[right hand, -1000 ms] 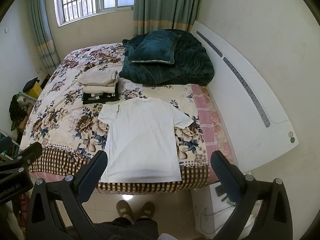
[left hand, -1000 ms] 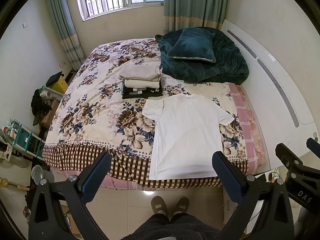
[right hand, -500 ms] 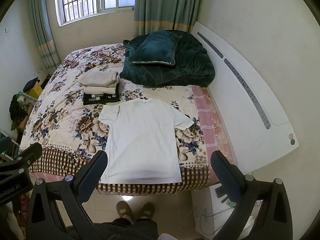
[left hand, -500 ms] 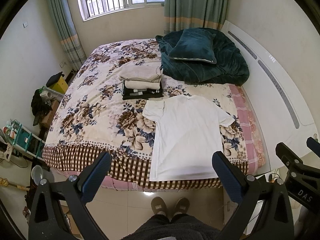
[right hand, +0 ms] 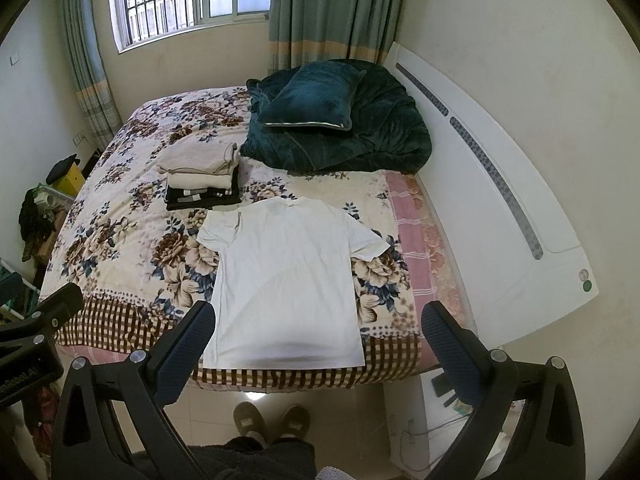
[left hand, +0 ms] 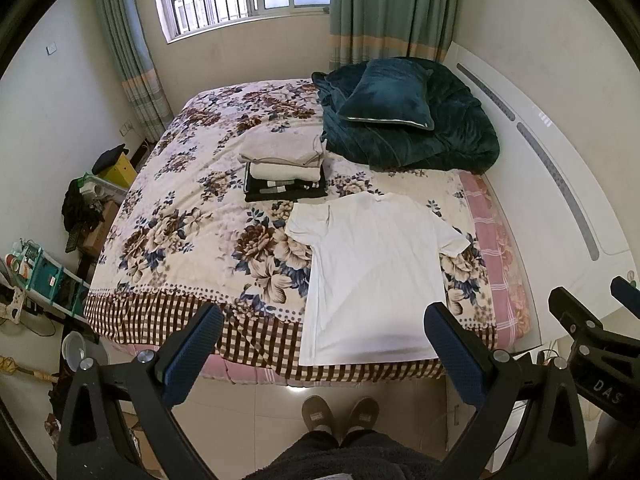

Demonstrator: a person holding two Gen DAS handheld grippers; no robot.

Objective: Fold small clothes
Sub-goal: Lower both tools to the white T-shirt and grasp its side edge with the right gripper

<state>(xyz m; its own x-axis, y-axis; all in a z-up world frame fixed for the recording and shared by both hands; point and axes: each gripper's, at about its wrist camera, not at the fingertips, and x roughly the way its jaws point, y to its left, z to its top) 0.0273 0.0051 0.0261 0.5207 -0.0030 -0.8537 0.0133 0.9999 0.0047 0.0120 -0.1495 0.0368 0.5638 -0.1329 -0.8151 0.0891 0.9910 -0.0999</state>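
Observation:
A white T-shirt point(left hand: 372, 276) lies spread flat, collar away from me, at the near right of the bed; it also shows in the right wrist view point(right hand: 288, 276). A stack of folded clothes point(left hand: 282, 170) sits beyond it; it shows in the right wrist view point(right hand: 202, 178) too. My left gripper point(left hand: 322, 344) is open and empty, held high above the bed's near edge. My right gripper point(right hand: 318, 336) is open and empty, at the same height, over the shirt's hem.
The floral bedspread point(left hand: 188, 224) covers the bed. A dark green quilt and pillow point(left hand: 404, 116) lie at the head. A white headboard point(left hand: 560, 208) runs along the right. Clutter and a shelf point(left hand: 44, 272) stand on the left floor. My slippered feet point(left hand: 340, 412) are below.
Both views have drifted very slightly; the bed sits a touch lower in frame. The shirt and both grippers are unchanged.

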